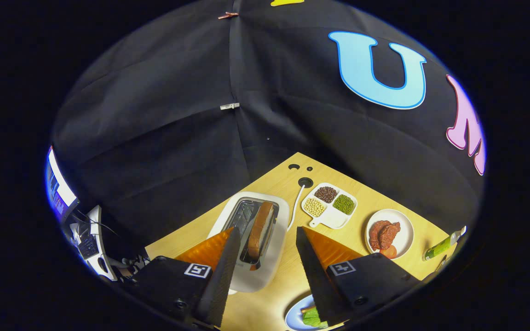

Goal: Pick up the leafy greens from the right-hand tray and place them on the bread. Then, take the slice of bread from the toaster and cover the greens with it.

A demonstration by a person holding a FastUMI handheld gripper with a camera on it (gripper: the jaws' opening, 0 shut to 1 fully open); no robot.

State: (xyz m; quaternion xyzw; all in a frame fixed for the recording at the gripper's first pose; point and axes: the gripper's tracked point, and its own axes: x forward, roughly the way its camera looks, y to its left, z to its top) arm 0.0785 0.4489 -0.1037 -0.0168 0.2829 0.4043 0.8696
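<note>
Our gripper [266, 236] hung above the wooden table [361, 207], tilted down, its fingers spread wide and holding nothing. Between them we saw the white toaster [265, 266] with a slice of bread [260, 230] standing in its slot (still unlifted). Beyond the right finger sat a plate of meat [405, 225] and a divided dish of beans [330, 207]. Beside that finger's base, leafy greens [311, 317] lay on a blue plate [292, 317].

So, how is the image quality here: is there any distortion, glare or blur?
Gripper view: strong fisheye bending, so the table's edges curve; lighting is even, with soft glare on the toaster; the bread slice and bean dish look sharp; the open gripper fingers near the lens are slightly soft.
</note>
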